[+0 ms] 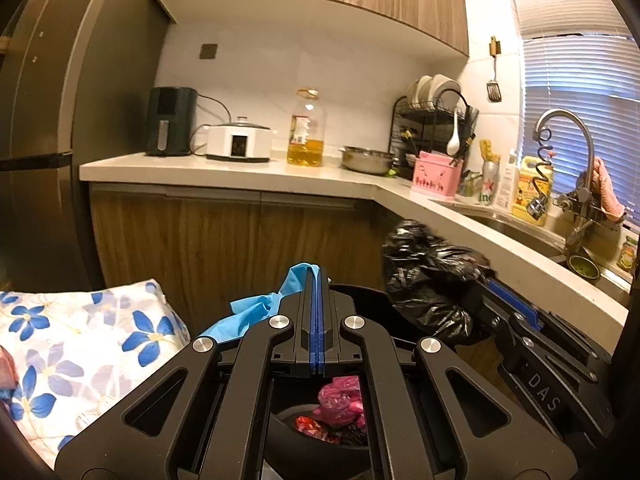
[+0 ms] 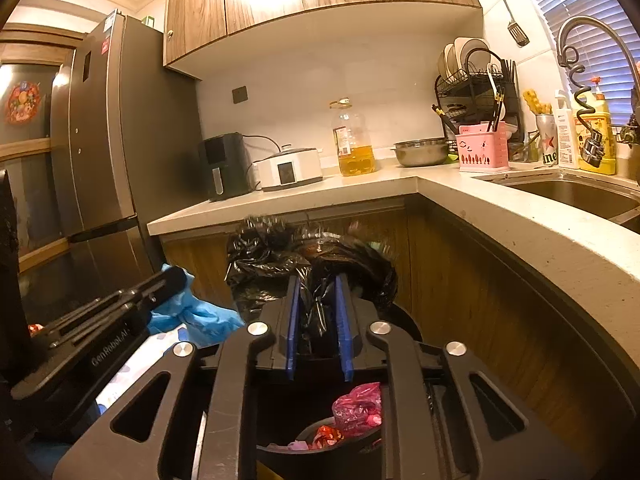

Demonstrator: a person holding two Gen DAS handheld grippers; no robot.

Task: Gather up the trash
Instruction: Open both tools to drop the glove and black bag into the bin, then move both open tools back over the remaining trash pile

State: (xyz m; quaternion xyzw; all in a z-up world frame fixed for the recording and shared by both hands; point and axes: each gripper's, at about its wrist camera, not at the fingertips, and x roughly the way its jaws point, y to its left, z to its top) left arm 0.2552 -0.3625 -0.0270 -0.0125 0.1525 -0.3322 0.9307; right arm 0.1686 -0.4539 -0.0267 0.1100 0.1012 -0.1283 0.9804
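My left gripper [image 1: 315,278] is shut on a light blue glove [image 1: 256,308] that hangs out to its left; the right wrist view shows the same gripper [image 2: 176,276] and glove [image 2: 200,316]. My right gripper [image 2: 318,312] stands slightly open. Folds of a crumpled black trash bag [image 2: 272,252] lie between its blue pads [image 2: 293,320], and the bag's top is blurred. The left wrist view has this bag [image 1: 428,276] just ahead of the right gripper [image 1: 508,300]. Below both grippers is a black bin [image 2: 280,452] holding pink plastic [image 2: 356,404] and red wrappers [image 1: 310,426].
An L-shaped white counter [image 1: 240,172] carries an air fryer [image 1: 170,120], a cooker, an oil bottle [image 1: 306,128], a steel bowl and a dish rack. The sink [image 2: 568,192] is on the right, a fridge [image 2: 108,140] on the left. A floral cloth [image 1: 80,340] lies beside the bin.
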